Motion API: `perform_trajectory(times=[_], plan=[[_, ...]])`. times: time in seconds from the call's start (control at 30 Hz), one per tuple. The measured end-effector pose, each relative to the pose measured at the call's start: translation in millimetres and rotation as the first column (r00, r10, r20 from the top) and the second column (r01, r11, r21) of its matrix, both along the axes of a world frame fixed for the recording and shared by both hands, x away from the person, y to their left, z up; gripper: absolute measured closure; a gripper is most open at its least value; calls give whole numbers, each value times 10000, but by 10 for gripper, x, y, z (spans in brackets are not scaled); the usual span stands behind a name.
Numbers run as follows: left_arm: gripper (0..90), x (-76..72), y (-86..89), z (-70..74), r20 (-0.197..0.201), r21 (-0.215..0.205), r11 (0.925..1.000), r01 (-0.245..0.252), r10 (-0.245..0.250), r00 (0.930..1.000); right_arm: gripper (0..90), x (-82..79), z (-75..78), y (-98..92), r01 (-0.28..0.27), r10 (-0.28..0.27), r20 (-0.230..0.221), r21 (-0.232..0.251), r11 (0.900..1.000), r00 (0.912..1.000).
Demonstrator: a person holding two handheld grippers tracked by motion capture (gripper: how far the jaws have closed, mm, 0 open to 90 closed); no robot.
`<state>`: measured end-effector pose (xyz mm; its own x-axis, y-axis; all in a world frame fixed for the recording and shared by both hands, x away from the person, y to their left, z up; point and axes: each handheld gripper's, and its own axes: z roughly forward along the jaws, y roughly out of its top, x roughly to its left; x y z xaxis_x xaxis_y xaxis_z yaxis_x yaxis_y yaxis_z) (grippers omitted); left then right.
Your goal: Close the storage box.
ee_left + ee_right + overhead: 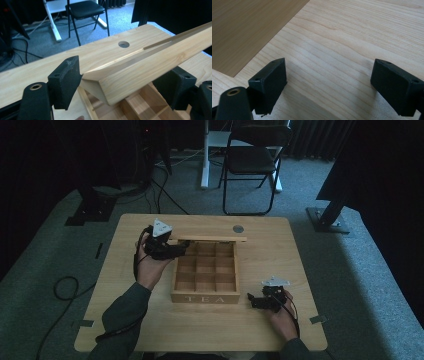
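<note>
A wooden tea box [205,297], marked TEA on its front wall, stands in the middle of the table, and its several compartments look empty. Its lid [210,239] is raised along the far side. My left gripper [184,248] reaches in from the left at the lid's near-left corner. In the left gripper view the lid [150,62] passes between the jaws of the left gripper [123,82], which stand apart around it without a firm pinch. My right gripper [251,301] rests low on the table right of the box, and the right gripper [329,85] is open over bare wood.
The light wooden table [150,320] has a round hole [238,228] behind the box. A black chair [252,155] and a white stand leg [205,155] are on the grey floor beyond. Cables trail at the left. The box's darker wall [249,25] lies ahead of the right jaws.
</note>
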<state>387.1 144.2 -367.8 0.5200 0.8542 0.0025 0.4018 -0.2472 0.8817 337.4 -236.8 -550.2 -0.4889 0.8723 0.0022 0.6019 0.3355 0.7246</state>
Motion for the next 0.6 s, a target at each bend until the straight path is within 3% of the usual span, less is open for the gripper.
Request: perform_trajectory(times=[0.1,0.6], plan=[[234,-26,-7,-12,23,77,10000,-60,60,10000,130,0,0,0,-1,1,1,0,10000,10000],[215,-129,50,-123,-436,-448,9990,72,-92,9990,130,-1,0,1,6,-6,-7,10,10000,10000]])
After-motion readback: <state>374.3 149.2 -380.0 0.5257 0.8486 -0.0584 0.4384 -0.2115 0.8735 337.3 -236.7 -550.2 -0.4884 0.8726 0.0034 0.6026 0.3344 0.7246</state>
